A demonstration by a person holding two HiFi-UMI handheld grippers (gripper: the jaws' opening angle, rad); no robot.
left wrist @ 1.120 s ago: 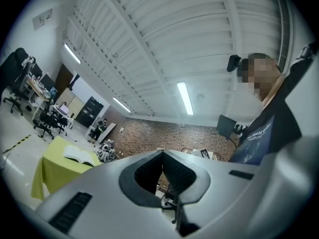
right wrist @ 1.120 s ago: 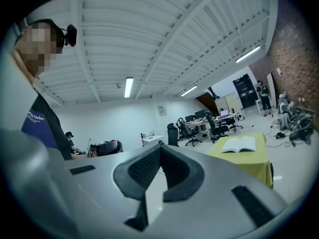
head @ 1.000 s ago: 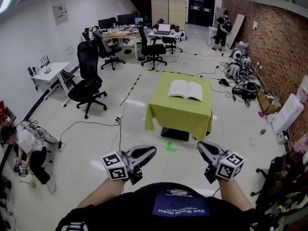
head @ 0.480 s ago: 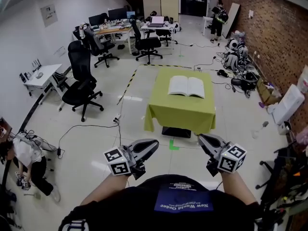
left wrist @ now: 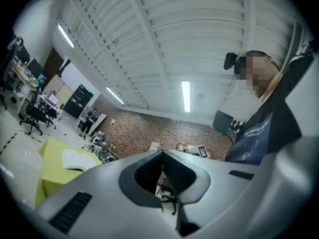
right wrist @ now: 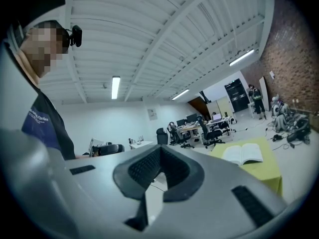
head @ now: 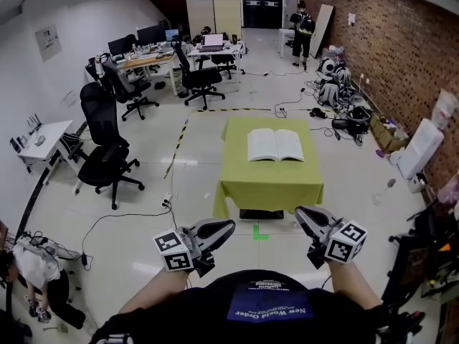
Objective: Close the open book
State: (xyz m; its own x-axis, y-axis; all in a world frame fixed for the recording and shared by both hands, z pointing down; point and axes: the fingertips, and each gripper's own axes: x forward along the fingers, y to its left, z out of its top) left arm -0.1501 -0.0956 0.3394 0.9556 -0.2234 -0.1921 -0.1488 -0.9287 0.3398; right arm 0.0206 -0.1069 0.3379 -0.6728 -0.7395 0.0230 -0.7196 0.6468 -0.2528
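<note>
1. The open book (head: 275, 145) is seen lying flat, pages up, on the green-clothed table (head: 267, 183), which is now shown slightly nearer and more squarely ahead than a second ago.
2. The left gripper (head: 228, 226) and right gripper (head: 301, 213) are held low before the body, each with its jaws pressed together on nothing.
3. The book is kept well apart from both grippers, so an approach is judged to be under way and the closing is not yet begun.

One open book (head: 275, 145) at frame centre, one green-draped table (head: 269, 179), two grippers at the bottom, left gripper (head: 226, 226) and right gripper (head: 300, 213), at least three black office chairs (head: 100, 145) upper left, one standing person (head: 301, 31) upper centre, one crouched person (head: 32, 264) lower left
</note>
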